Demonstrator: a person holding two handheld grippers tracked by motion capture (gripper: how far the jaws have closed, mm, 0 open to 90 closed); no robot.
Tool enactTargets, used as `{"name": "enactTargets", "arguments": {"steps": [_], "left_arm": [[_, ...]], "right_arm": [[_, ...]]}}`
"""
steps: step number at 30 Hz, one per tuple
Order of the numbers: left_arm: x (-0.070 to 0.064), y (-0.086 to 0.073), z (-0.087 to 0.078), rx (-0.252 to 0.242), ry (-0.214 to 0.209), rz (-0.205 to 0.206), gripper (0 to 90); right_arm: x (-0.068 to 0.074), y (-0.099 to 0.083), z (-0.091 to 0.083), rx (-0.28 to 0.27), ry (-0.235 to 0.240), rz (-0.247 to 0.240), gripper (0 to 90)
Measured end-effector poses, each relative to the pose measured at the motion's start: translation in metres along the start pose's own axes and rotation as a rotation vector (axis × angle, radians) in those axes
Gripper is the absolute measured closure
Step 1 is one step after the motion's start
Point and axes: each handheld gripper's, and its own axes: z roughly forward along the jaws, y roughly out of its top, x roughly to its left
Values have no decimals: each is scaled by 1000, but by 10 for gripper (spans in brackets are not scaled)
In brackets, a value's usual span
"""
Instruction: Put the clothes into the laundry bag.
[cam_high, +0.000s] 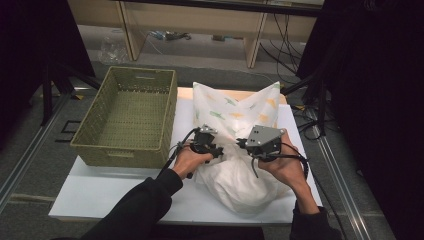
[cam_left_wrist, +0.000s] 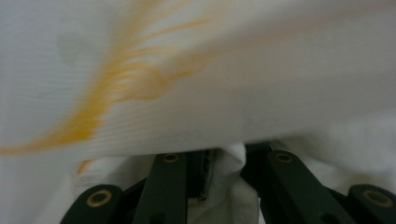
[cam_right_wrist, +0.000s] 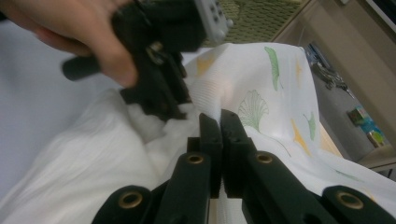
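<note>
A: Pillowcase (cam_high: 235, 112) and pillow (cam_high: 237, 182) lie mid-table, just to the 3 o'clock side of the basket (cam_high: 127, 116). We seem to be stuffing the pillow into the case, or pulling it out; we cannot tell which.

B: Either way we judge it about half done. The printed case covers the far half, toward 12 o'clock, and the plain white pillow bulges out bare toward 6 o'clock.

A: Our right gripper (cam_right_wrist: 220, 122) is clenched on a fold of the case's edge; in the right gripper view the jaws sit pressed together with cloth pinched between them.

B: And the left gripper (cam_high: 216, 148)? Its own view shows the jaws parted, with a wad of white cloth (cam_left_wrist: 231, 186) between them and printed cloth draped over the tips. We cannot tell whether they grip it.

A: From above, both grippers sit at the case's mouth, left at 9 o'clock, right at 3 o'clock.

B: So the bare half is what's left. The basket sits empty.
</note>
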Motion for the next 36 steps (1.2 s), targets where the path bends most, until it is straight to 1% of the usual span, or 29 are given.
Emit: {"name": "enactTargets", "arguments": {"steps": [1, 2, 4, 5, 6, 7, 9, 10, 11, 13, 16, 19, 20, 21, 22, 23, 24, 25, 26, 27, 28, 29, 30, 31, 32, 33, 34, 35, 36], "left_arm": [[4, -1, 4, 27, 0, -6, 754], [6, -1, 6, 31, -3, -12, 742], [3, 0, 5, 16, 7, -47, 704], [1, 1, 1, 19, 18, -39, 669], [0, 1, -5, 30, 28, -20, 616], [-2, 2, -14, 39, 48, 16, 551], [-7, 2, -29, 33, 60, 38, 420], [-9, 2, -38, 31, 49, 48, 370], [-13, 2, -47, 32, 37, 64, 344], [-20, -1, -64, 34, 15, 100, 308], [-31, -13, -76, 53, -5, 130, 231], [-42, -31, -70, 89, -12, 178, 190], [-46, -39, -64, 114, -35, 196, 185], [-49, -43, -60, 124, -44, 197, 184], [-51, -47, -52, 126, -54, 212, 182], [-52, -49, -46, 118, -53, 212, 177], [-52, -48, -39, 105, -50, 212, 175], [-52, -47, -32, 89, -42, 196, 188], [-51, -44, -27, 74, -47, 203, 251], [-49, -40, -22, 73, -61, 212, 380], [-48, -37, -18, 82, -84, 219, 556], [-50, -34, -13, 77, -99, 208, 669], [-50, -31, -13, 84, -89, 228, 747], [-49, -27, -14, 92, -103, 243, 801], [-49, -24, -15, 78, -104, 215, 828], [-47, -19, -17, 60, -114, 203, 838], [-47, -15, -19, 30, -111, 155, 841], [-45, -9, -22, 11, -105, 137, 843], [-43, -4, -25, 6, -102, 136, 844]], "right_arm": [[1, 1, 0, 6, 9, -2, 900], [1, 1, 1, 11, 2, -9, 900], [2, 0, 2, 29, 1, 10, 900], [2, -1, 3, 29, 5, 12, 900], [1, -2, 4, 27, -4, 9, 900], [0, -3, 5, 30, 4, 9, 900], [-2, -5, 6, 31, 5, 2, 900], [-2, -6, 6, 30, 0, -1, 900], [-2, -6, 6, 31, -9, 20, 900], [-3, -7, 7, 29, -3, 7, 900], [-4, -8, 8, 29, 1, 16, 900], [-4, -8, 9, 28, -5, 14, 900], [-4, -7, 9, 28, -8, 13, 900], [-4, -7, 9, 28, -11, 12, 900], [-4, -7, 9, 28, -10, 13, 900], [-4, -7, 9, 25, -12, 23, 900], [-4, -8, 9, 28, -10, 13, 900], [-4, -8, 9, 27, -9, 12, 900], [-4, -7, 9, 28, -9, 12, 900], [-3, -7, 9, 29, -9, 16, 900], [-3, -7, 9, 33, -12, 28, 900], [-3, -8, 8, 46, -15, 27, 900], [-5, -8, 8, 39, -18, 6, 900], [-5, -8, 8, 36, -14, 13, 900], [-4, -9, 6, 34, -12, 28, 900], [-6, -9, 5, 34, -5, 16, 900], [-7, -9, 4, 31, -10, 17, 900], [-8, -9, 2, 29, -17, 17, 900], [-10, -8, 0, 19, -17, 2, 900]]}}
